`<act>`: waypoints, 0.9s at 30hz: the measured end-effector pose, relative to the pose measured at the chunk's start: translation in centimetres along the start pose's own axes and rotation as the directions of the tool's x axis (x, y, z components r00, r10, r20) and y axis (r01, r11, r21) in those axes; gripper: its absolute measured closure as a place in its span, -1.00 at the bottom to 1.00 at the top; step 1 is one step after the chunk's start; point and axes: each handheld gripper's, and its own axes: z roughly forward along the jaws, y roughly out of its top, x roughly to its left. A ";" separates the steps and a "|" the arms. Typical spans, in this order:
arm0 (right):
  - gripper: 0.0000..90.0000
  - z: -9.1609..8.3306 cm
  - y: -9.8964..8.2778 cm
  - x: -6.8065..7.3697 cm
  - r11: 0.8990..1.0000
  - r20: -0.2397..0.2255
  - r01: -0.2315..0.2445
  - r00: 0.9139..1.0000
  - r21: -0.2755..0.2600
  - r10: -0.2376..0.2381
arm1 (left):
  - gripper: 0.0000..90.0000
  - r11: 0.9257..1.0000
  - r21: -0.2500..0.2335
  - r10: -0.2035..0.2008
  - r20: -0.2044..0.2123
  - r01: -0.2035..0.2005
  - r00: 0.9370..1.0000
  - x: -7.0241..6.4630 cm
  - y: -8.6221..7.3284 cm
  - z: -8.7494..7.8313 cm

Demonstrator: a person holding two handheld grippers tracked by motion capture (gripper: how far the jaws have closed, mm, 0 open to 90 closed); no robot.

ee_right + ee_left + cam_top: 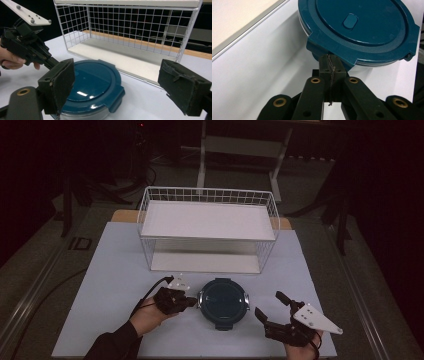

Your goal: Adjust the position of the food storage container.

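Note:
A round container with a dark teal clip-on lid (pixel 223 302) (pixel 362 25) (pixel 92 82) sits on the white table near the front. My left gripper (pixel 192 301) (pixel 329 62) is to its left, jaws shut together, tips right against a clip tab on the lid's rim; nothing shows between the pads. In the right gripper view the left gripper (pixel 53 62) reaches in from the left, held by a hand. My right gripper (pixel 268 304) (pixel 120 85) stands open to the right of the container, apart from it, its jaws wide with nothing between them.
A white wire rack with two shelves (pixel 207 220) (pixel 130 25) stands behind the container, both shelves bare. The white tabletop (pixel 115 285) spreads to the left and right. Dark floor and a table frame (pixel 240 145) lie beyond.

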 end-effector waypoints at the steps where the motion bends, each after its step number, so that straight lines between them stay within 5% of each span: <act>1: -0.69 0.0 0.0 0.0 1.000 -0.001 0.000 1.000 -0.001 0.000 | 0.99 1.000 0.001 -0.005 0.006 0.005 1.000 -0.1 0.2 0.2; 21: -0.69 0.0 0.0 0.0 1.000 -0.005 0.000 1.000 0.001 0.000 | 0.99 1.000 0.002 0.021 0.030 -0.021 0.999 -0.8 1.7 1.9; 27: -0.67 -0.2 0.0 0.0 1.000 0.001 0.007 1.000 -0.005 -0.007 | 0.13 0.998 -0.065 0.002 0.050 0.001 0.999 -0.3 0.9 0.2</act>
